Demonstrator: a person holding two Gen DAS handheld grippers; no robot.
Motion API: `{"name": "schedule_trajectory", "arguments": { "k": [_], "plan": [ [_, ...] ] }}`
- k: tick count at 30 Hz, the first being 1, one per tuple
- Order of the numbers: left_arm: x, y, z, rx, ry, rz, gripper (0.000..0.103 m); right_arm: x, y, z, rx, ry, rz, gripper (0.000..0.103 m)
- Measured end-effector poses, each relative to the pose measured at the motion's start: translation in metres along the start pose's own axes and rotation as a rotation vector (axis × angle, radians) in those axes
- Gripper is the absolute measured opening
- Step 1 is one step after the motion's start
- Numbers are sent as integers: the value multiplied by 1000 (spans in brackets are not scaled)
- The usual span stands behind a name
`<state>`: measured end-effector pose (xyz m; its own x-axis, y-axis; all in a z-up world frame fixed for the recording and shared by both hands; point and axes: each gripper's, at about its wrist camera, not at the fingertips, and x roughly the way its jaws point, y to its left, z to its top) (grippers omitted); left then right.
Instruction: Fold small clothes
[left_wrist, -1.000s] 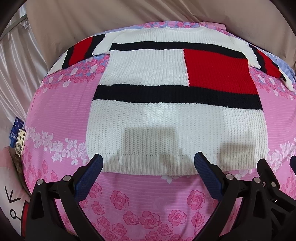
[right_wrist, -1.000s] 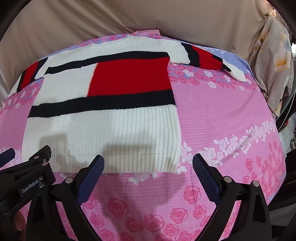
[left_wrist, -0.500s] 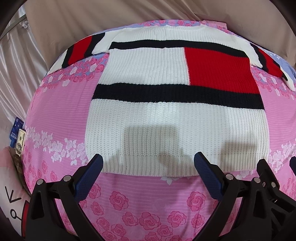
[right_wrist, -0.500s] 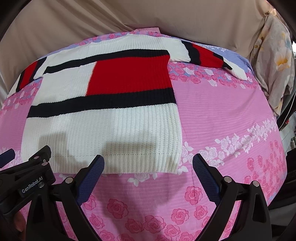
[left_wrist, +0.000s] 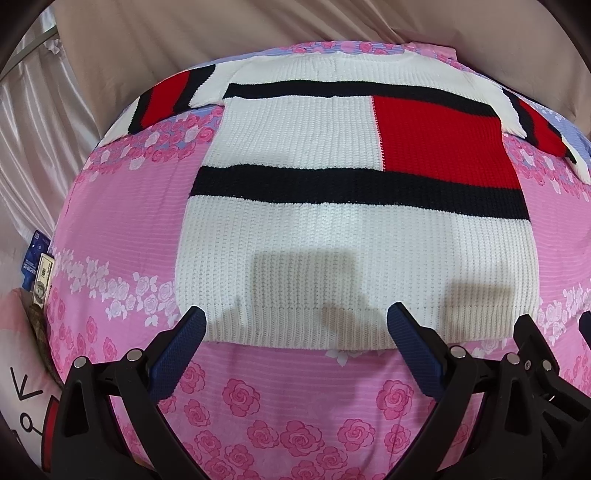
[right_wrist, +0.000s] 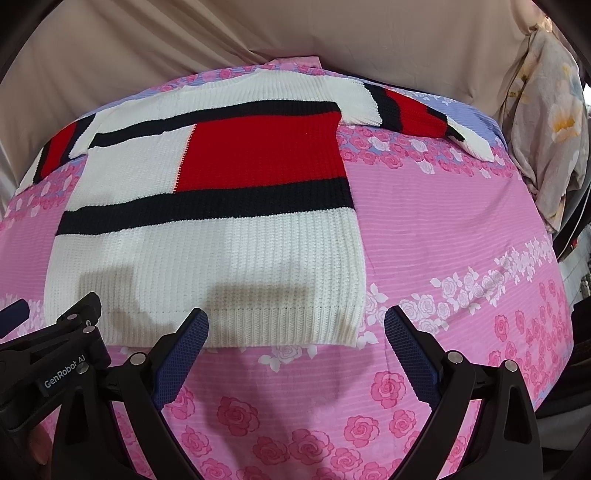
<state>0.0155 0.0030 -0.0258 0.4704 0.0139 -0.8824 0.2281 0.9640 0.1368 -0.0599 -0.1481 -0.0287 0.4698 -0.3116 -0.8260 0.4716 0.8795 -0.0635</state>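
We see no container anywhere on the bed; the only task item is a knitted sweater (left_wrist: 354, 229) lying flat and face-up on the pink rose-print bedsheet (left_wrist: 122, 206). It lies along the middle of the bed, its ribbed hem (left_wrist: 332, 326) toward the near edge and its neckline toward the far edge, so its long axis runs from near to far. Both sleeves spread out sideways toward the far corners: the left sleeve (left_wrist: 166, 99) angles to the far-left corner, the right sleeve (right_wrist: 421, 114) to the far-right corner. The body is white with two black bands and a red block on its right half.

Our left gripper (left_wrist: 295, 332) is spread wide, holding nothing, its blue pads just over the hem near the sweater's left corner. Our right gripper (right_wrist: 295, 330) is likewise spread and empty, straddling the hem's right corner (right_wrist: 351, 332), one finger over the knit and the other over bare sheet. We cannot tell whether either pad touches the fabric.

The left sleeve's cuff is hard to make out at the bed's curve. Some blue packaging and a banknote-like slip (left_wrist: 38, 273) sit wedged at the bed's left edge, partly hidden. A floral cloth (right_wrist: 550, 122) hangs beyond the right edge, cut off by the frame.
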Motion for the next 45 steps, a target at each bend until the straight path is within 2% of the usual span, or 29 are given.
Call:
{"name": "schedule_trajectory", "arguments": {
  "k": [15, 23, 26, 32, 36, 39, 42, 43, 45],
  "plan": [
    [-2, -7, 3, -7, 9, 26, 96, 1, 2, 0, -4, 1, 10, 95],
    [-6, -27, 3, -8, 10, 72, 96, 8, -16, 4, -11, 22, 26, 95],
    [-4, -33, 5, -16, 9, 91, 96, 14, -23, 5, -11, 32, 64, 95],
    [25, -30, 31, 29, 33, 30, 96, 49, -31, 17, 73, 67, 121, 94],
    [40, -6, 64, -5, -21, -41, 96, 63, -72, 32, 193, -14, 178, 93],
    [47, 8, 80, -35, -53, -81, 96, 76, -137, 64, 298, -113, 192, 93],
    [51, 19, 90, -76, -76, -61, 96, 92, -207, 93, 446, -204, 221, 93],
    [52, 21, 91, -90, -74, -51, 96, 104, -242, 107, 526, -239, 228, 93],
    [55, 27, 90, -136, -65, -30, 96, 125, -285, 126, 637, -265, 235, 89]
  ]
}}
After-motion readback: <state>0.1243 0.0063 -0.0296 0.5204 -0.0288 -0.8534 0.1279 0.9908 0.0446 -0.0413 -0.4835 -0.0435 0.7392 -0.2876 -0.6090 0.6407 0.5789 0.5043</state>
